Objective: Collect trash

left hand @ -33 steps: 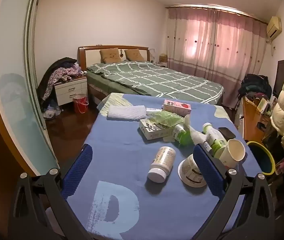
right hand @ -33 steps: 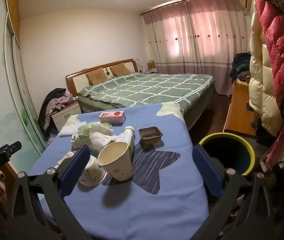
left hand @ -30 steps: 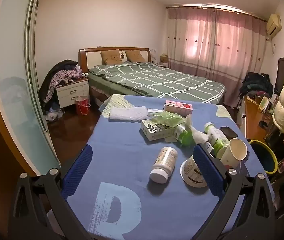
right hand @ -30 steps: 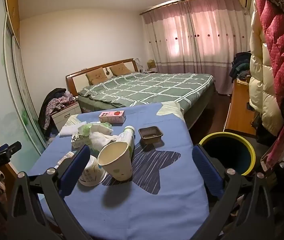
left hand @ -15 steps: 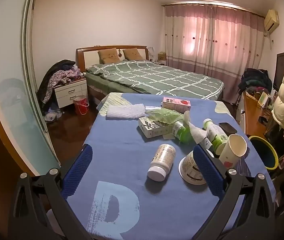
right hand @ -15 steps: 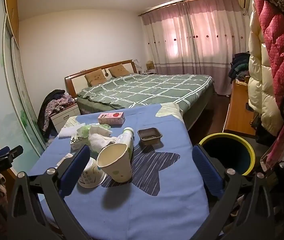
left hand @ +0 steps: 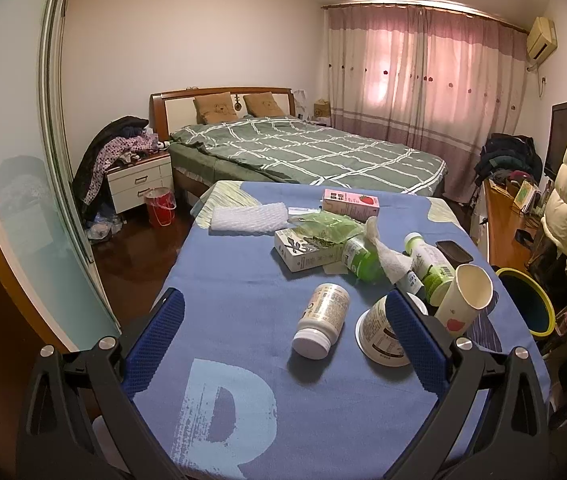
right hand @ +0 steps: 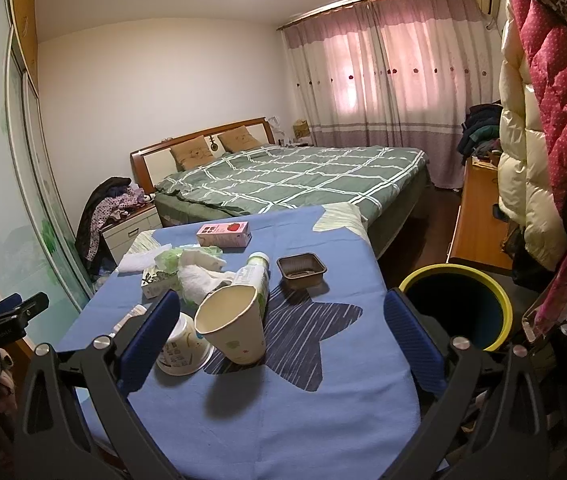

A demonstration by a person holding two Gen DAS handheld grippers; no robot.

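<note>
Trash lies on a table with a blue cloth (left hand: 223, 300): a white pill bottle (left hand: 321, 320) on its side, an overturned white tub (left hand: 379, 334), a paper cup (left hand: 465, 300), green bottles (left hand: 429, 266), a small carton box (left hand: 307, 250), a pink strawberry carton (left hand: 349, 204), crumpled tissue (left hand: 389, 254). My left gripper (left hand: 283, 338) is open and empty above the near table edge. My right gripper (right hand: 281, 340) is open and empty, with the paper cup (right hand: 231, 328) between its fingers' line of view. A yellow-rimmed bin (right hand: 457, 306) stands right of the table.
A brown plastic tray (right hand: 301, 268) sits on the cloth's far right. A bed (left hand: 303, 152) lies beyond the table, a nightstand (left hand: 139, 178) and red bucket (left hand: 159, 204) at left. Coats (right hand: 535, 140) hang at right beside a wooden desk (right hand: 479, 216). A glass sliding door (left hand: 15, 180) runs along the left.
Both grippers have shifted only slightly; the views are nearly the same. Both stay open and nothing on the table has moved.
</note>
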